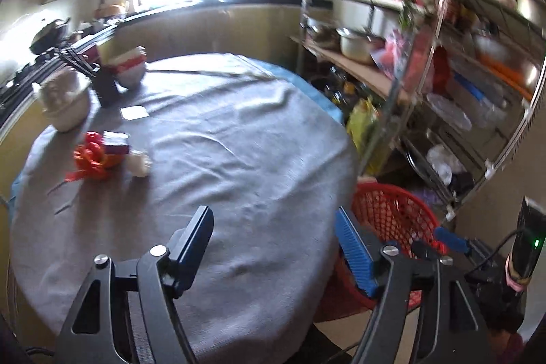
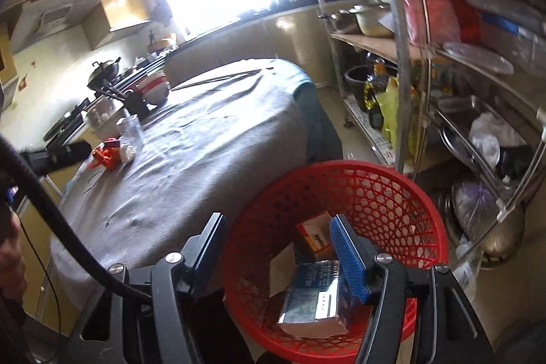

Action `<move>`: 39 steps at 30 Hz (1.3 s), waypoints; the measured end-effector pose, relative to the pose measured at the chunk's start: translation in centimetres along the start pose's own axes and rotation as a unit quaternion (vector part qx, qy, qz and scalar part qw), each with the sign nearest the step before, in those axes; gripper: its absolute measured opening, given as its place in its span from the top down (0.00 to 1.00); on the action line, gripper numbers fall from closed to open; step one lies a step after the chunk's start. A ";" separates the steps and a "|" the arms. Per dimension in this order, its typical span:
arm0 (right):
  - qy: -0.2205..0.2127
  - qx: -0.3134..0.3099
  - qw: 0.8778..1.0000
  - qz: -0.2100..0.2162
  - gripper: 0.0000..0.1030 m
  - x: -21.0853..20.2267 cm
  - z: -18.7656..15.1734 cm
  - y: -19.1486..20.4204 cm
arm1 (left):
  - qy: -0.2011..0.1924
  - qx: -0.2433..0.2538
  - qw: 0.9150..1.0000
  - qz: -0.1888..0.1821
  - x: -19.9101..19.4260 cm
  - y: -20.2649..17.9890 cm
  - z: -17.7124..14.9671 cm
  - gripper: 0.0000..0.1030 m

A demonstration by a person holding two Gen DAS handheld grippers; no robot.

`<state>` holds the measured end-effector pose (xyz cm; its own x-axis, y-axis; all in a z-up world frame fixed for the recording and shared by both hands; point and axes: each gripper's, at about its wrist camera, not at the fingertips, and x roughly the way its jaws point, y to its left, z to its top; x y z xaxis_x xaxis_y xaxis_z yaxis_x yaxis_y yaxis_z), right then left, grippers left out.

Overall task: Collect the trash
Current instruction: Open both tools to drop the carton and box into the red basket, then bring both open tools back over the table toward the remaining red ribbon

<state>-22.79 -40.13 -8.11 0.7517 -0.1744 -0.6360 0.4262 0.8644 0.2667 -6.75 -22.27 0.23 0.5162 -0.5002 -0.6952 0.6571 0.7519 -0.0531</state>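
Lying at far left of the grey-clothed bench (image 1: 221,159): red ribbon bow (image 1: 91,156), small purple box (image 1: 116,143) touching it, white crumpled scrap (image 1: 140,163) just beside, the row running left to right. Sitting well apart from the fingers, ahead and leftward.

Hovering over the near bench edge: left gripper (image 1: 276,248), fingers spread wide, gripping nothing.

Standing beside the bench at right: red mesh basket (image 2: 392,193).

Hanging above the basket mouth: right gripper (image 2: 279,255), fingers spread apart, gripping nothing.

Resting inside the basket, directly below and between those fingers: silver-blue carton (image 2: 312,302), long axis pointing away from the camera, tilted; orange-and-white box (image 2: 312,236) beyond it.
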 end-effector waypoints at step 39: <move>-0.044 -0.037 0.998 0.019 0.32 -4.7 0.2 3.0 | -0.082 0.025 0.990 0.112 -7.8 0.3 0.5 0.24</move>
<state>-24.93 -36.84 -4.16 0.8092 -0.1790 -0.5597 0.3605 0.9033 0.2323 -10.38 -18.34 6.00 0.7323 -0.3889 -0.5590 0.5399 0.8319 0.1285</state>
